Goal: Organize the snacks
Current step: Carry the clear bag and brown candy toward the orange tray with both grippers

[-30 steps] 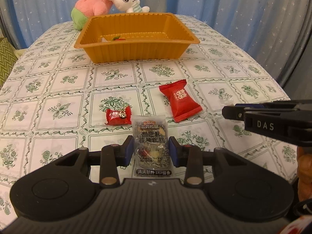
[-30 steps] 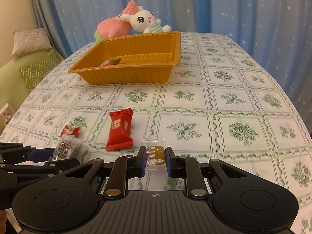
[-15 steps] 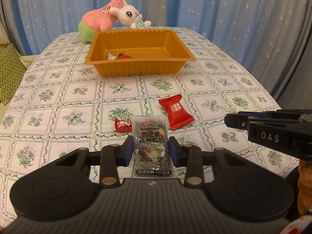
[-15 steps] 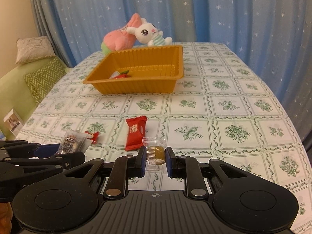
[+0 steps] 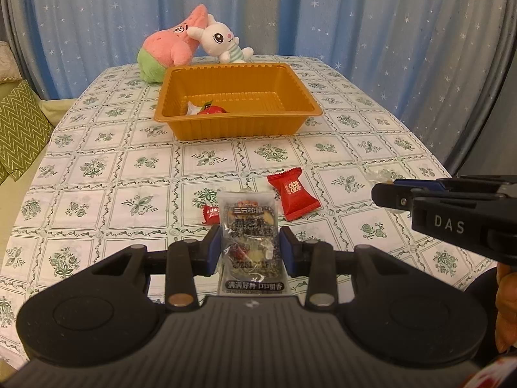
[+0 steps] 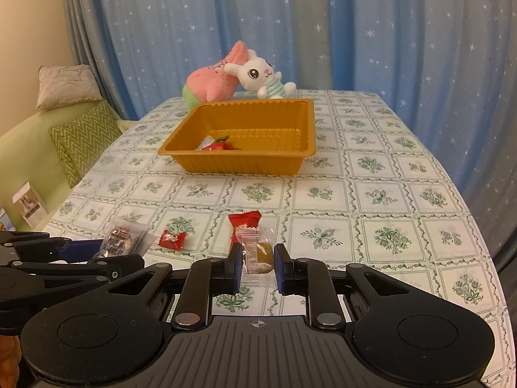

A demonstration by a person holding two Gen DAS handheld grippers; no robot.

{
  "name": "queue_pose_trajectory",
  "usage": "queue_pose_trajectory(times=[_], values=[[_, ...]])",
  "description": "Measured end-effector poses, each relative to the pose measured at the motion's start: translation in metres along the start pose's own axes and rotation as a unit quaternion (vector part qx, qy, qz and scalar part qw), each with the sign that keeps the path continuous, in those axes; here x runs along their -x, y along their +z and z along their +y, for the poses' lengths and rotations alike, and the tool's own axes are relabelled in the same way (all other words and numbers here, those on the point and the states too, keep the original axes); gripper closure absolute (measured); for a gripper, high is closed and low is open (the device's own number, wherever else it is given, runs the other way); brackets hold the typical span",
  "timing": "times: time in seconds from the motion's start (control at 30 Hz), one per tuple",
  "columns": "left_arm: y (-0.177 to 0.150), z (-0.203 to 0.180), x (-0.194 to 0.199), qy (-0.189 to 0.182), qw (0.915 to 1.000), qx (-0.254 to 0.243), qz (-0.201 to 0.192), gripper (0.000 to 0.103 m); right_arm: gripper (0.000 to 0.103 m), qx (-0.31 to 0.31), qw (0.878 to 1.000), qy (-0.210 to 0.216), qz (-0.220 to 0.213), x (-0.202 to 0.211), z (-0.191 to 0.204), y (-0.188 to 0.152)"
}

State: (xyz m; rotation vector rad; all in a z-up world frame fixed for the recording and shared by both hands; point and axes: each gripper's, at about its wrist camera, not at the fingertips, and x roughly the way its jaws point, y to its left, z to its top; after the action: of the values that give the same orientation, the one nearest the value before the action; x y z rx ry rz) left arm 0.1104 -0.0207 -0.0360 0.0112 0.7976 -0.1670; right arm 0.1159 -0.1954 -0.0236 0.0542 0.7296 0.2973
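1. The left tongs (image 5: 251, 248) are clamped on a clear nut-bar packet (image 5: 249, 238) with dark printing, held upright above the bench (image 5: 97, 174).
2. The right tongs (image 6: 258, 264) are closed on a small clear wrapper with a brown sweet (image 6: 260, 253), also lifted off the bench.
3. The bench wears a white cloth with green flower squares.
4. On the cloth just past the tongs lie a large red snack packet (image 5: 292, 193) and, to its left, a small red sweet (image 5: 210, 213), near each other but apart.
5. Farther back sits an orange plastic tray (image 5: 237, 127); a red-wrapped snack (image 5: 210, 110) lies inside near its front left corner.
6. Behind the tray rest a pink plush star (image 5: 171, 48) and a white plush rabbit (image 5: 221, 42), touching.
7. Blue star-print curtains (image 5: 355, 16) hang behind the bench.
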Motion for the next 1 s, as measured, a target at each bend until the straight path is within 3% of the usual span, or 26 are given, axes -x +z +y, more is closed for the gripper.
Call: queue_pose_trajectory(times=[0.4,1.0], values=[[0.011,0.007,0.002,-0.004,1.0000,0.004,-0.005,0.069,0.082,0.003,1.000,-0.004,0.006,-0.001,0.000,0.008],[0.072,0.026,-0.026,-0.012,0.9997,0.012,-0.018,0.069,0.082,-0.004,1.000,-0.005,0.007,-0.034,-0.018,0.051]])
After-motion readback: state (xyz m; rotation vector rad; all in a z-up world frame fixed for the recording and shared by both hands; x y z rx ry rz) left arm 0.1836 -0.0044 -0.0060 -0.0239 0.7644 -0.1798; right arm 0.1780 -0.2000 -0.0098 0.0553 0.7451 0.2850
